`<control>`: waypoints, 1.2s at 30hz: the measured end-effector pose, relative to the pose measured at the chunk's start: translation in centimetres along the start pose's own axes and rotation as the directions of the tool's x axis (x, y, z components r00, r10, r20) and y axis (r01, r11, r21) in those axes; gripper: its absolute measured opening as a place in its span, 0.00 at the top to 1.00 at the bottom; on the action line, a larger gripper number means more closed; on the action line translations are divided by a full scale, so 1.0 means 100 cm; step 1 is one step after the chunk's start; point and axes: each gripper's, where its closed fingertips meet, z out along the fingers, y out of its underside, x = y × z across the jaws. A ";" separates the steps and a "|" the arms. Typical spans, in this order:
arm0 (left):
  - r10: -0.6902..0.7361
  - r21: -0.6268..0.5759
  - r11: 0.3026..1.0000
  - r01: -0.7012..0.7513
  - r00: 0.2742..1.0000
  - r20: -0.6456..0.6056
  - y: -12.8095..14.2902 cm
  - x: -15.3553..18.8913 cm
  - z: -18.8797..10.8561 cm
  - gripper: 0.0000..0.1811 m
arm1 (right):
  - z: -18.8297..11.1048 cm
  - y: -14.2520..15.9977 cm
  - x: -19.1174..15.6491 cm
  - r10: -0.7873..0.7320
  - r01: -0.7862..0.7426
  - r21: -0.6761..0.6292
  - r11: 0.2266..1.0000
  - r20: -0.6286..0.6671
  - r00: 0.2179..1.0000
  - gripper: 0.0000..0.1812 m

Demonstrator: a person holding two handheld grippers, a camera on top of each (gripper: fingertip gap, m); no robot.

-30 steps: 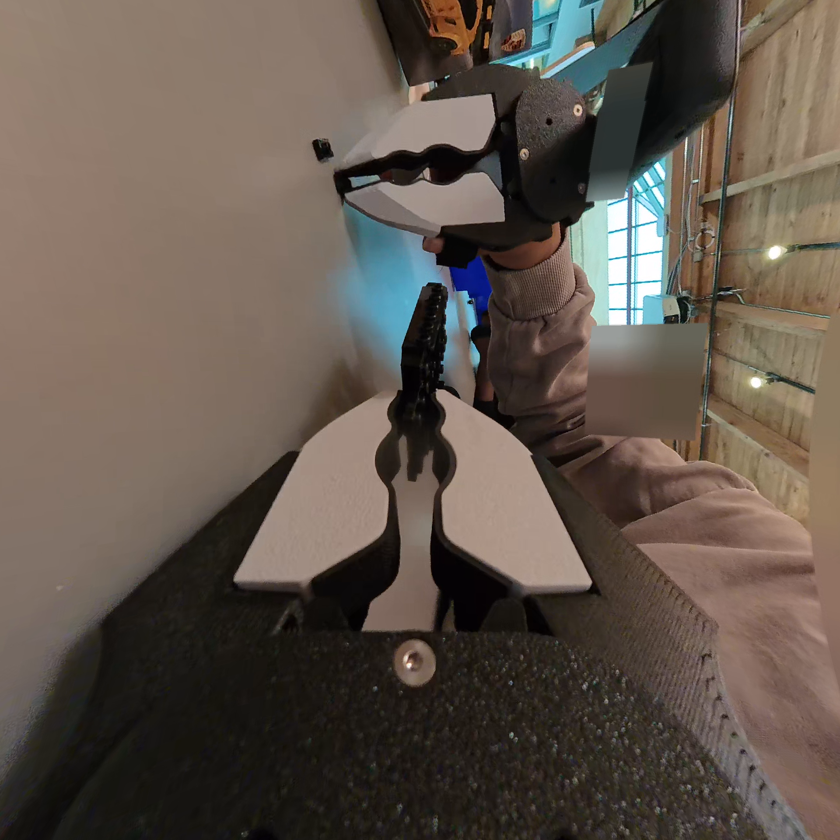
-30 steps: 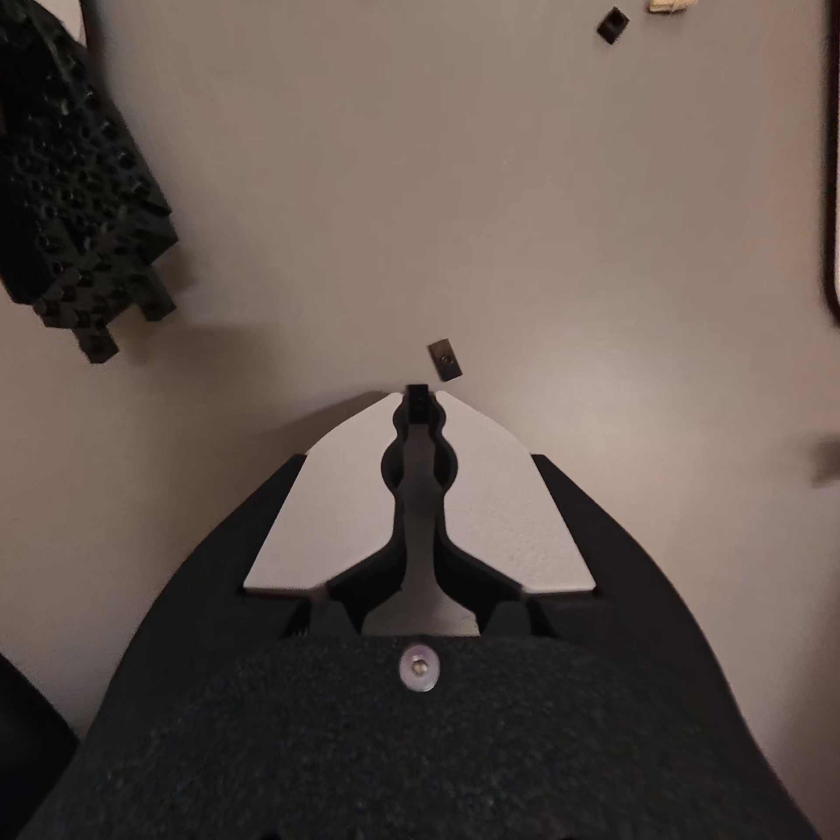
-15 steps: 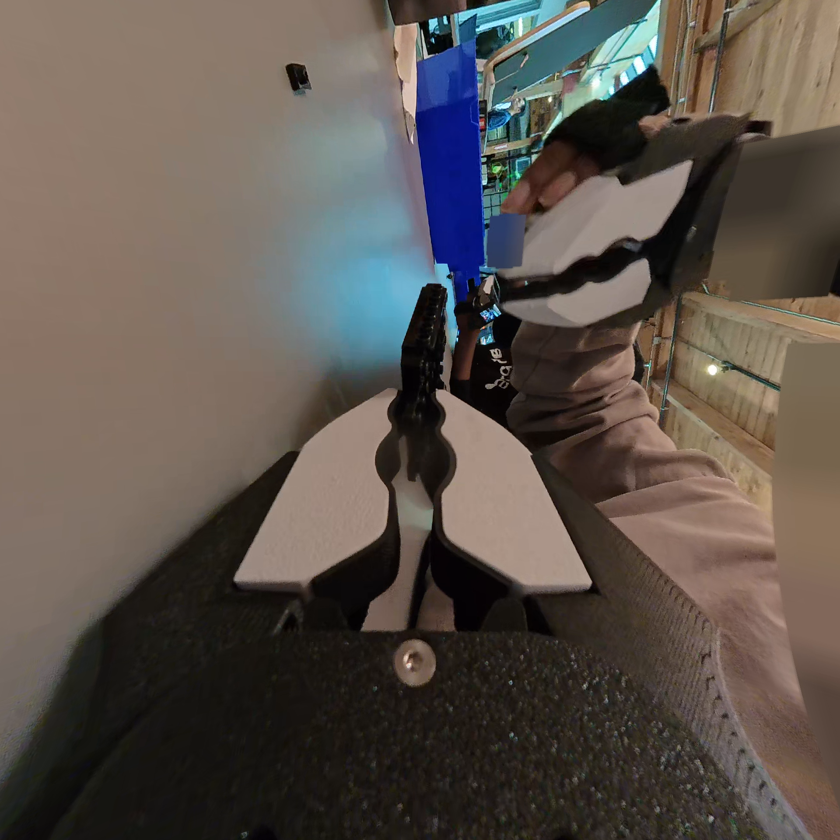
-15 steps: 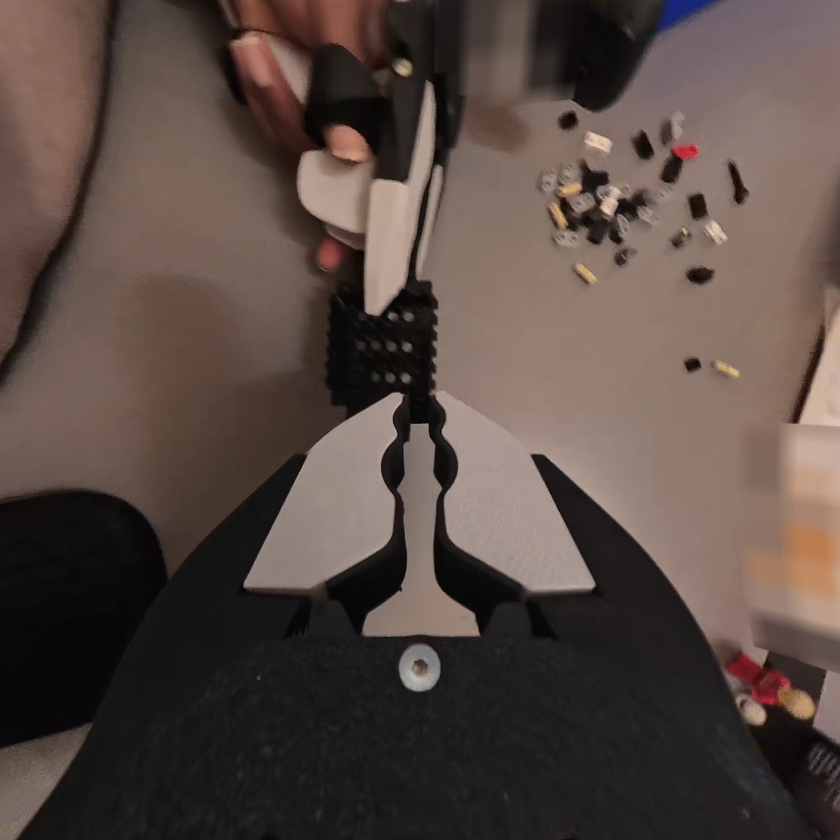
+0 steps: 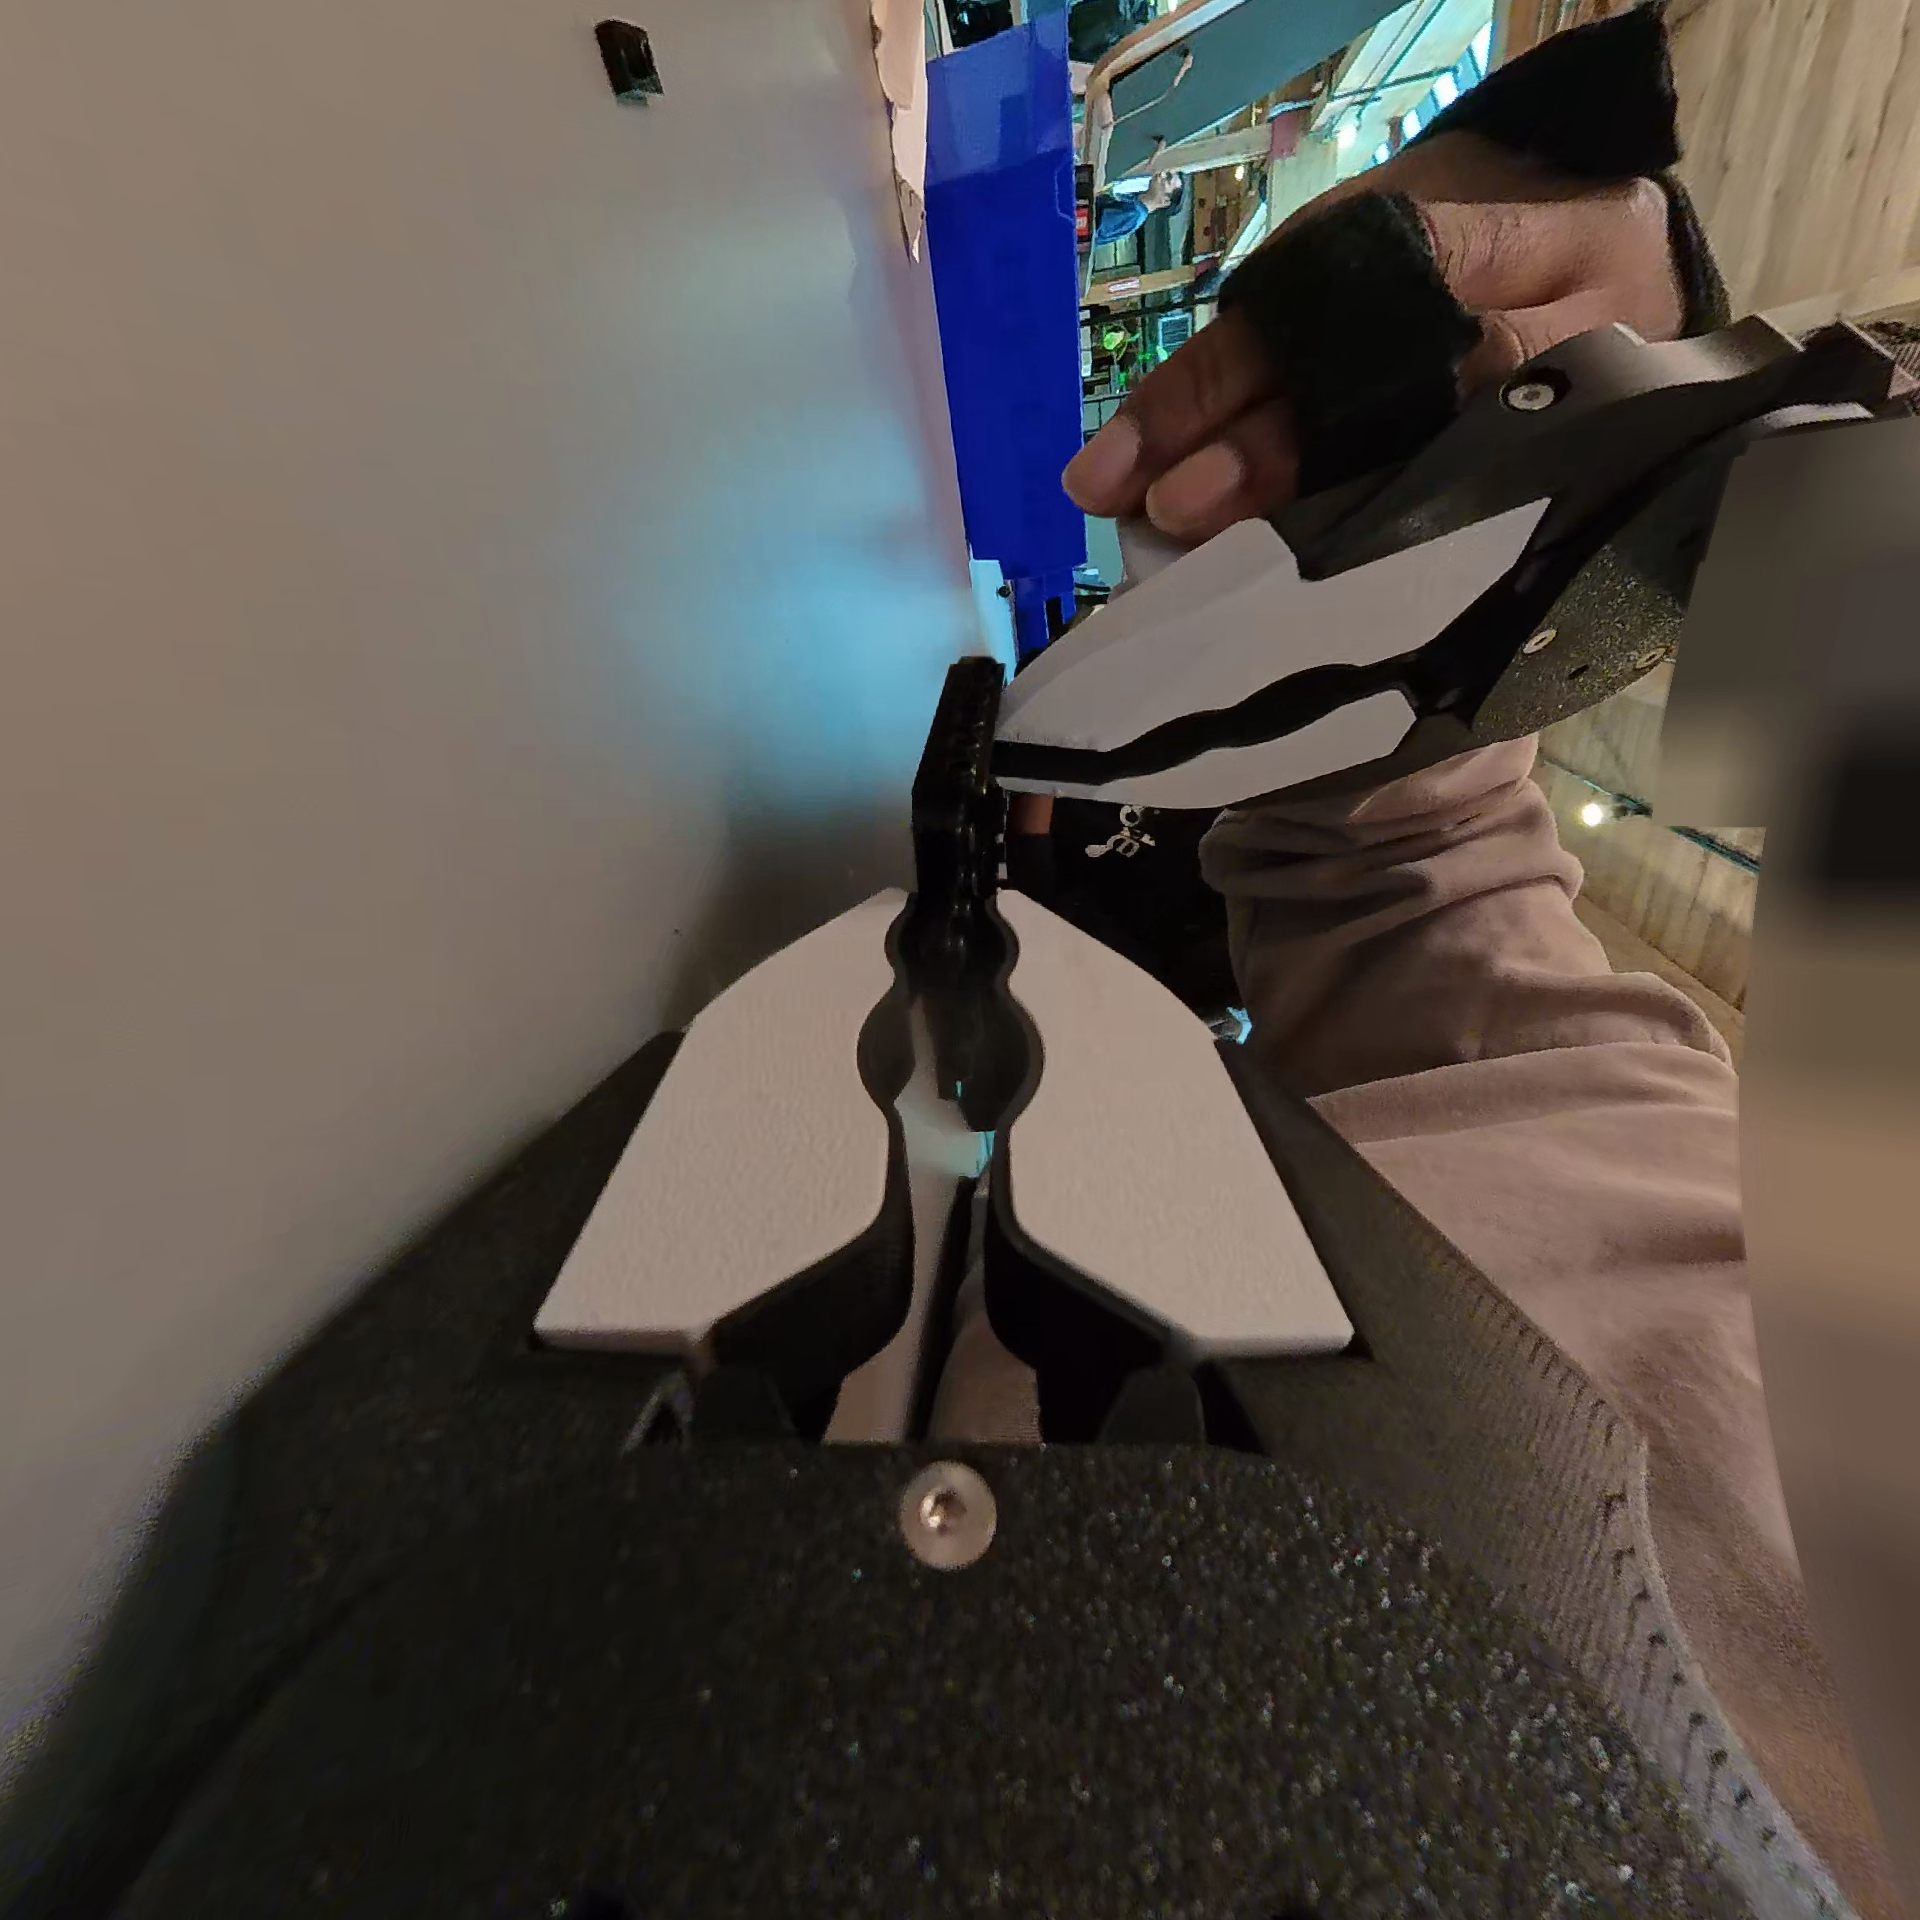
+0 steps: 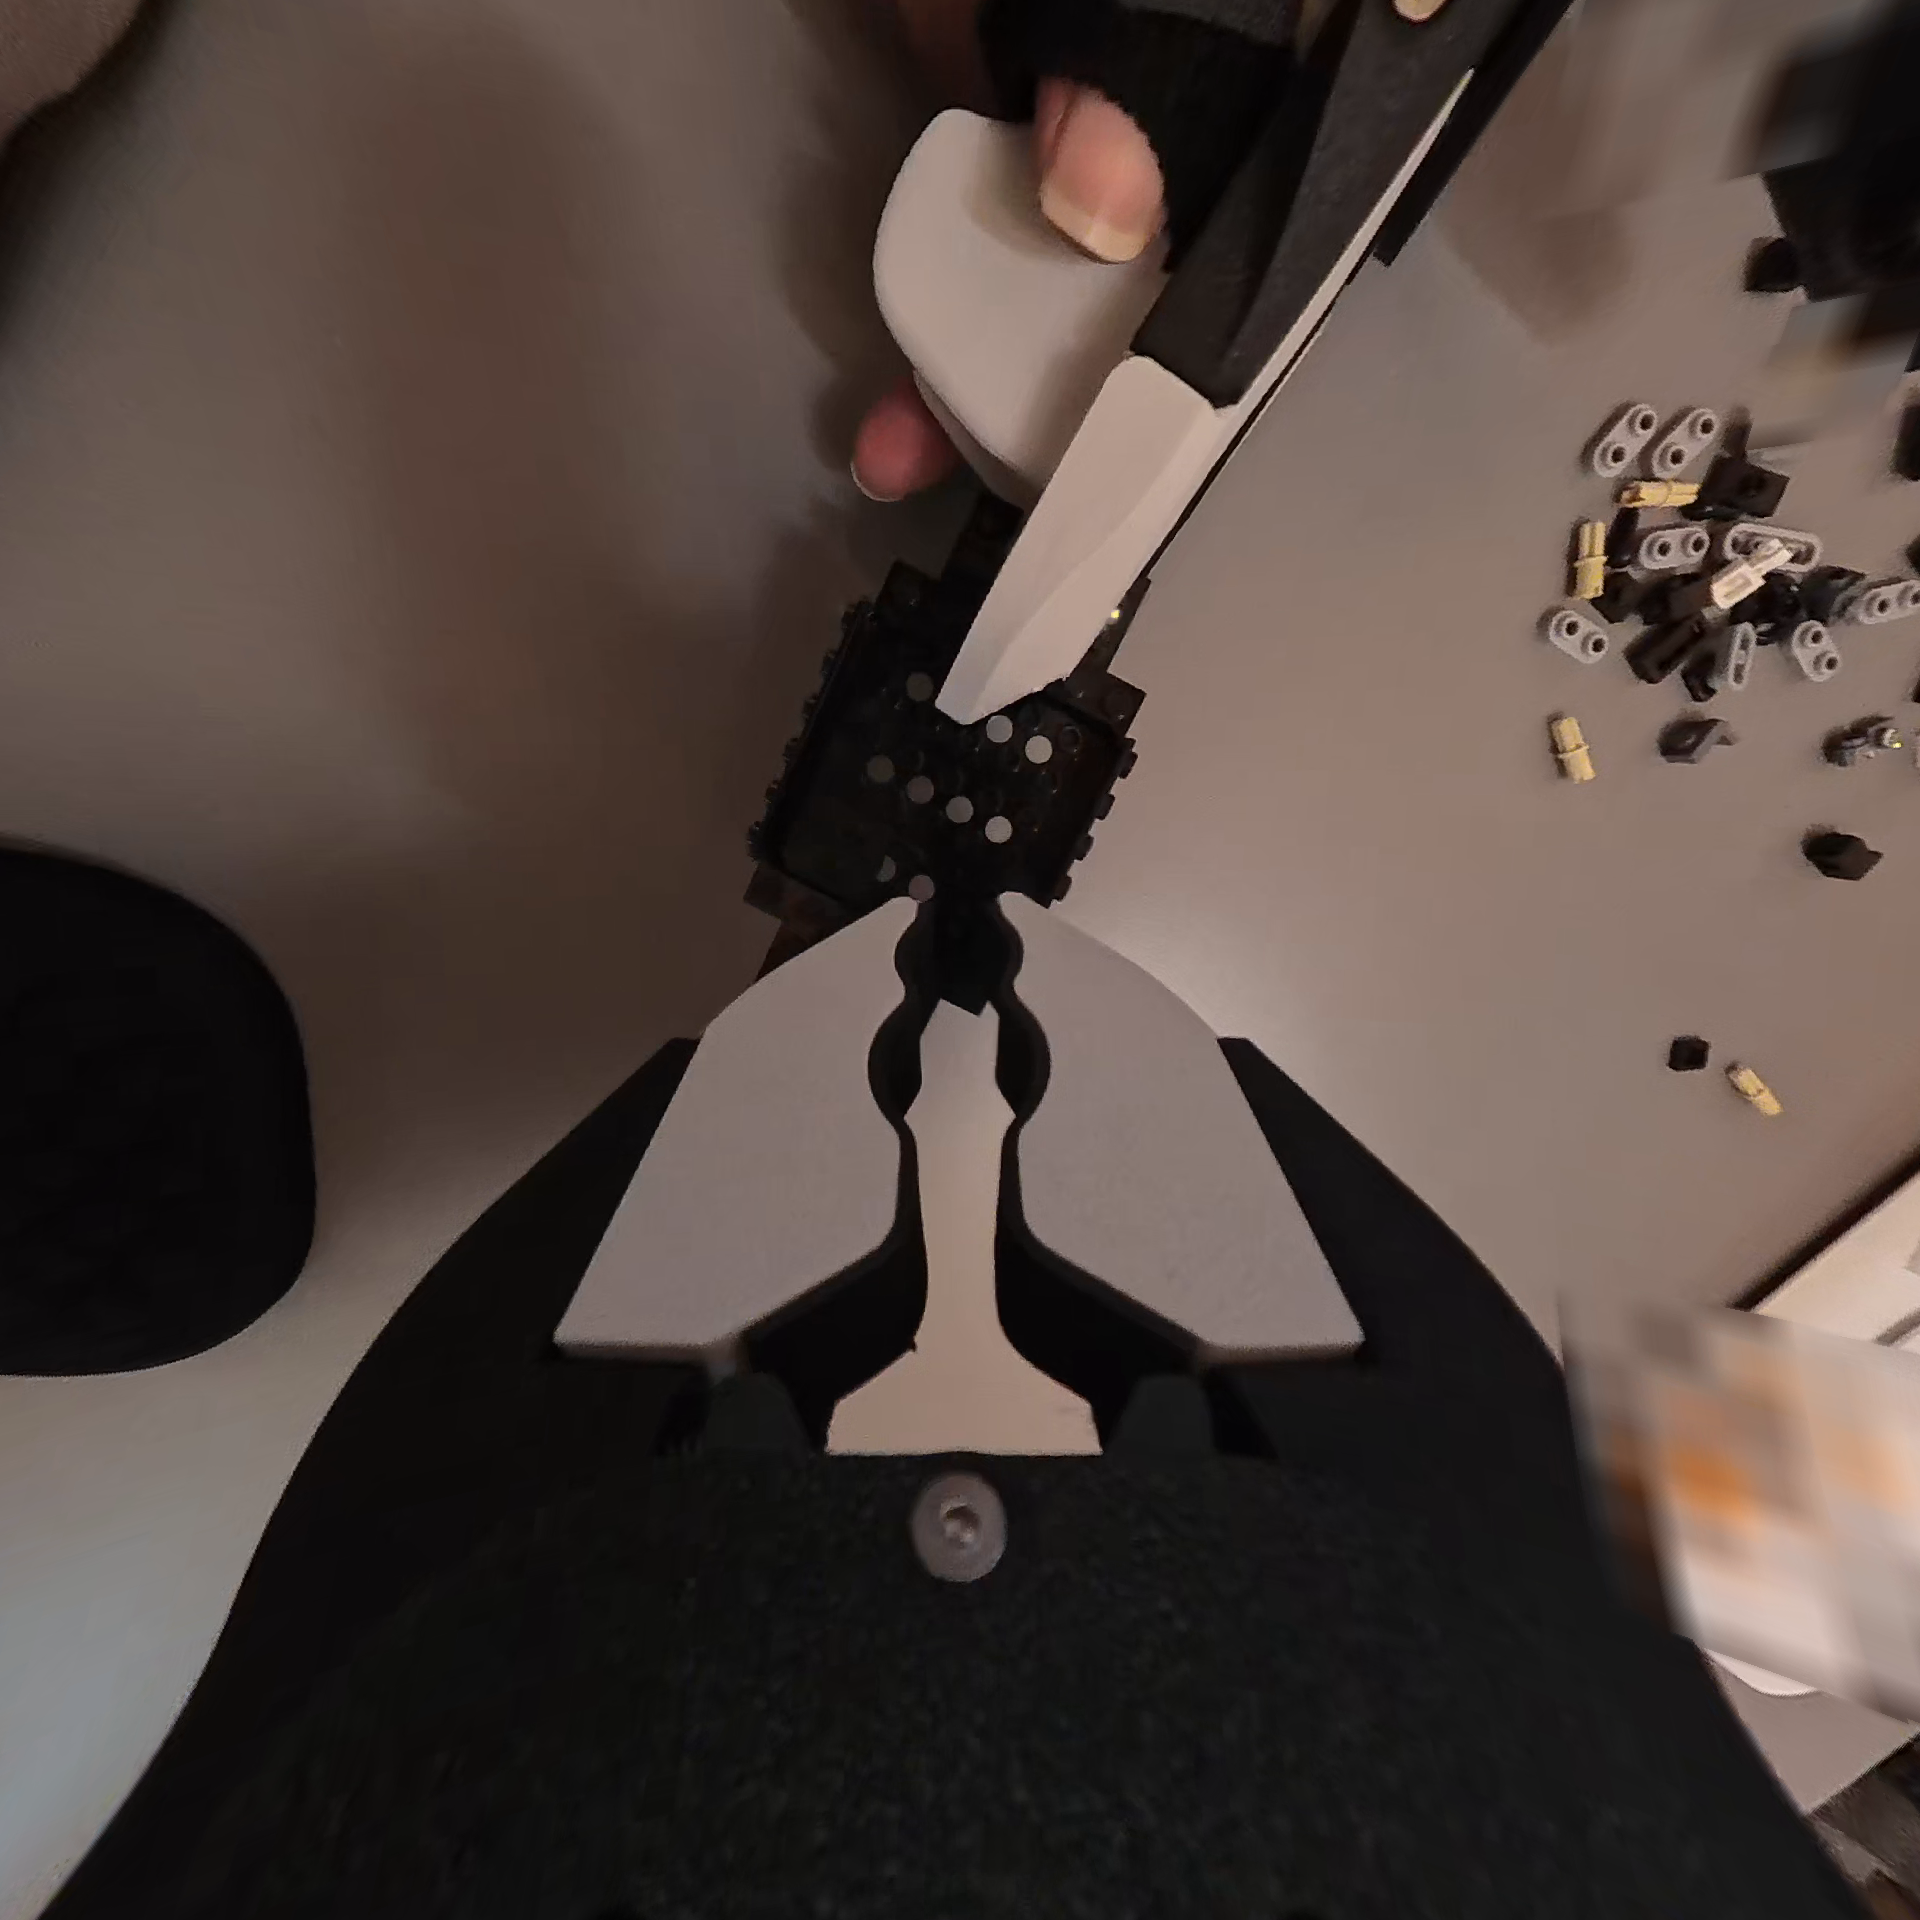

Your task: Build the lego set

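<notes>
I am pressing a part on. My left gripper (image 5: 951, 914) is squeezed tight on the big black studded lego block (image 6: 940, 790), held up over the plain grey bench (image 6: 416, 520). My right gripper (image 6: 961, 925) pinches a tiny black lego piece (image 6: 961, 982) against it. Next I must push straight in. Loose bricks (image 6: 1704, 592) sit by the bench's far right edge. Wooden walls (image 5: 1787, 156) stand behind.
</notes>
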 end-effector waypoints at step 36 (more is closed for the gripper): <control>0.033 -0.290 0.956 -0.050 0.997 -0.064 0.035 0.021 0.014 0.92 | 0.003 -0.024 -0.039 0.533 -0.914 0.303 0.269 0.744 0.403 0.95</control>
